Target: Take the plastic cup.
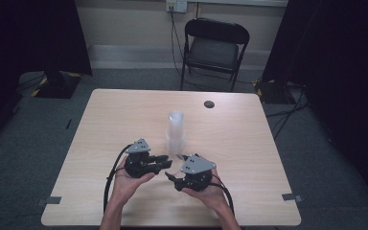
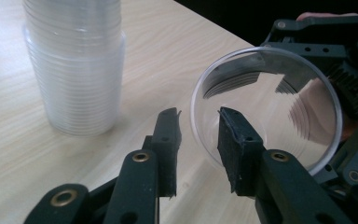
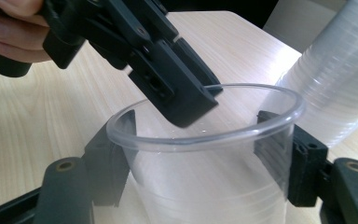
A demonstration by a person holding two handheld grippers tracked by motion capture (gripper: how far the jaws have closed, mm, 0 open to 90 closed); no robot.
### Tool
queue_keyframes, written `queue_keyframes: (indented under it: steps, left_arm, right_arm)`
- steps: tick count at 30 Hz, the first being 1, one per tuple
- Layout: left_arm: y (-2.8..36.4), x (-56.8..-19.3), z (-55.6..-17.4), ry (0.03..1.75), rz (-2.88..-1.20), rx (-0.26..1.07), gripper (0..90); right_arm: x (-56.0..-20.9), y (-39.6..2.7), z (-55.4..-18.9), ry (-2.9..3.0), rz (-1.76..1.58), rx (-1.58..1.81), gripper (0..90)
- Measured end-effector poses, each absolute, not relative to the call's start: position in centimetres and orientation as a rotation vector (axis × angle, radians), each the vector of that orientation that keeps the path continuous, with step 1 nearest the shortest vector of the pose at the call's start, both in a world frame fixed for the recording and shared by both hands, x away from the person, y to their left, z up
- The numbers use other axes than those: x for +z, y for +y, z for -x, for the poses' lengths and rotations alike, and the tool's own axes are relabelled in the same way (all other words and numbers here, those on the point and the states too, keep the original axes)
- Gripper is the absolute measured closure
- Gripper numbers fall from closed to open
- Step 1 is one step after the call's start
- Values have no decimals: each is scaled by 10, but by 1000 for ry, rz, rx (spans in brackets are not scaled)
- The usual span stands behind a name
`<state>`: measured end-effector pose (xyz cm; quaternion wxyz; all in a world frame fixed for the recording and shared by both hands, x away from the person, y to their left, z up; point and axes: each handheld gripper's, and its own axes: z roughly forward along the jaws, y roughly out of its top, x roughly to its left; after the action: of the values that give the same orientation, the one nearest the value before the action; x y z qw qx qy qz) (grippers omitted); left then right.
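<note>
Right gripper view: a clear cup (image 3: pixel 205 154) is held by the right gripper (image 3: pixel 205 163) while its rim is straddled by the left gripper's (image 2: pixel 198 135) narrow jaws, so it could be crushed by tight squeezing.

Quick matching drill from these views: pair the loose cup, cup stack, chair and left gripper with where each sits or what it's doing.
1. loose cup
2. cup stack
3. chair
4. left gripper

a. beyond the table's far edge
b. jaws astride the cup's rim
c. upside down on the table
d. held between the right gripper's jaws

Pairs: 1-d, 2-c, 3-a, 4-b
</note>
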<state>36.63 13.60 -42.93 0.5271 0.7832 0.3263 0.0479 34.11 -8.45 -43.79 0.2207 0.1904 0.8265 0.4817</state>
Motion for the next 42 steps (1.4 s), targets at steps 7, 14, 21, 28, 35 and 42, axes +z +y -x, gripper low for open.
queue_keyframes:
  steps: [7,14,21,28,35,42]
  left_arm:
    - [138,-429,-365,788,-1832,124,664]
    - [142,-428,-362,788,-1793,163,625]
    - [147,-427,-361,807,-1773,193,604]
    - [152,-430,-357,827,-1742,230,557]
    - [157,-434,-350,849,-1721,315,480]
    - [164,-437,-343,867,-1698,371,427]
  right_arm:
    - [-439,-90,-343,2275,-567,1360,295]
    - [-439,-95,-346,2261,-615,1382,294]
    - [-437,-103,-350,2239,-667,1410,295]
    - [-437,-112,-353,2216,-716,1430,296]
    - [-438,-122,-357,2176,-797,1472,299]
    - [-436,-134,-364,2125,-882,1488,303]
